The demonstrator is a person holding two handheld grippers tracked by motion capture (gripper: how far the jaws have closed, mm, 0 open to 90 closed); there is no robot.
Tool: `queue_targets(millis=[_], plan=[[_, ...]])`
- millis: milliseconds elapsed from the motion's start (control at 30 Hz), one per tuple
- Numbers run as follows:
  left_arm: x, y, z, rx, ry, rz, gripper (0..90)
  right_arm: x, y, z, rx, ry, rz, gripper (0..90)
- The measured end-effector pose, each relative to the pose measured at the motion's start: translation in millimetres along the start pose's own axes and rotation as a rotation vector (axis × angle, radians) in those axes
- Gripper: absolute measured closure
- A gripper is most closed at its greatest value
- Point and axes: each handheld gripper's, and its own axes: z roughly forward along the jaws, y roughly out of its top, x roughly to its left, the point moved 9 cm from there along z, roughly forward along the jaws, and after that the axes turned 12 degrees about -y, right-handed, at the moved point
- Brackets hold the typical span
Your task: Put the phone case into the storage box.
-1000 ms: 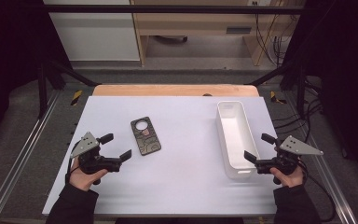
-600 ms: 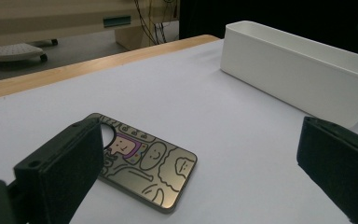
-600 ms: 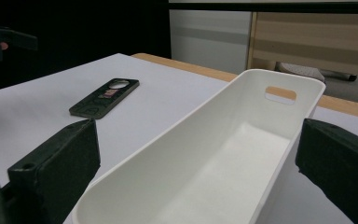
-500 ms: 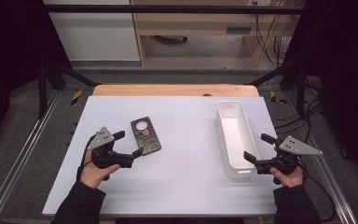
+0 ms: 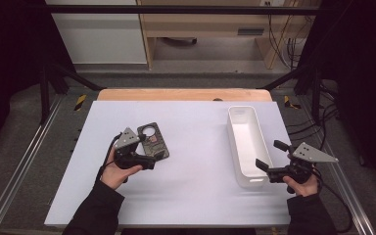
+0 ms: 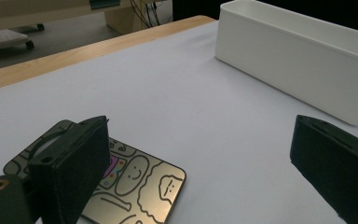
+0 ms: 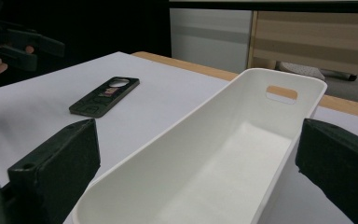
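Observation:
A dark flat plate (image 5: 155,141) with a round hole and cartoon outlines lies on the white table top, left of centre. My left gripper (image 5: 149,152) hovers at its near end, pointing right. In the left gripper view the plate (image 6: 140,184) lies partly under the left jaw and partly in the gap. The jaws have just been closing a little but stand wide, not pressing on it, so the left gripper (image 6: 200,140) is open. My right gripper (image 5: 270,155) is open beside the near end of the long white bin (image 5: 235,142). The bin's (image 7: 191,116) end wall sits between its jaws.
A wooden strip (image 5: 181,94) runs along the table's far edge. Metal frame rails (image 5: 24,161) flank both sides. Cabinets and cables (image 5: 279,34) stand beyond the table. The right gripper view has the plate (image 7: 105,95) and the left gripper (image 7: 9,44) at far left.
My left hand has slid to the right across the table, from the left edge up to the dark plate. The right hand and the bin have stayed put.

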Motion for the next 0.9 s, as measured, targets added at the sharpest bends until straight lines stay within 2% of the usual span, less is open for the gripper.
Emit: queue_targets(millis=[133, 267, 400, 500, 533, 567, 700, 733, 867, 900], plan=[[2.7, 0.1, 7.8, 0.014, 0.006, -0.004, 10.5, 0.1, 0.2, 0.0, -0.001, 0.0, -0.001, 0.4], [9.5, -0.8, 17.9, 0.037, 0.034, -0.008, 16.2, 0.2, -0.2, 0.4, 0.0, -0.001, -0.004, 0.4], [16.4, -3.7, 28.0, 0.06, 0.061, -0.013, 27.1, 0.0, -0.1, 0.4, 0.0, -0.001, -0.003, 0.4], [19.0, -5.5, 31.6, 0.07, 0.065, -0.015, 34.7, 0.2, -0.2, 0.4, 0.0, 0.0, -0.004, 0.4], [20.6, -6.5, 33.2, 0.074, 0.073, -0.018, 34.7, 0.2, -0.2, 0.4, 0.0, 0.0, -0.004, 0.4], [23.2, -8.5, 36.6, 0.083, 0.076, -0.028, 39.7, 0.2, -0.1, 0.4, -0.001, 0.001, -0.004, 0.4], [26.2, -11.5, 41.6, 0.11, 0.082, -0.021, 47.7, 0.0, -0.3, 0.4, 0.0, 0.001, -0.002, 0.3], [27.0, -12.4, 43.3, 0.12, 0.083, -0.022, 47.7, 0.0, -0.3, 0.4, 0.0, 0.001, -0.002, 0.3], [29.3, -15.7, 50.0, 0.156, 0.08, -0.042, 59.0, 0.0, -0.3, 0.3, 0.001, 0.001, -0.002, 0.4], [30.1, -16.8, 51.7, 0.169, 0.082, -0.044, 59.0, 0.1, -0.4, 0.4, 0.001, 0.001, -0.002, 0.4]])
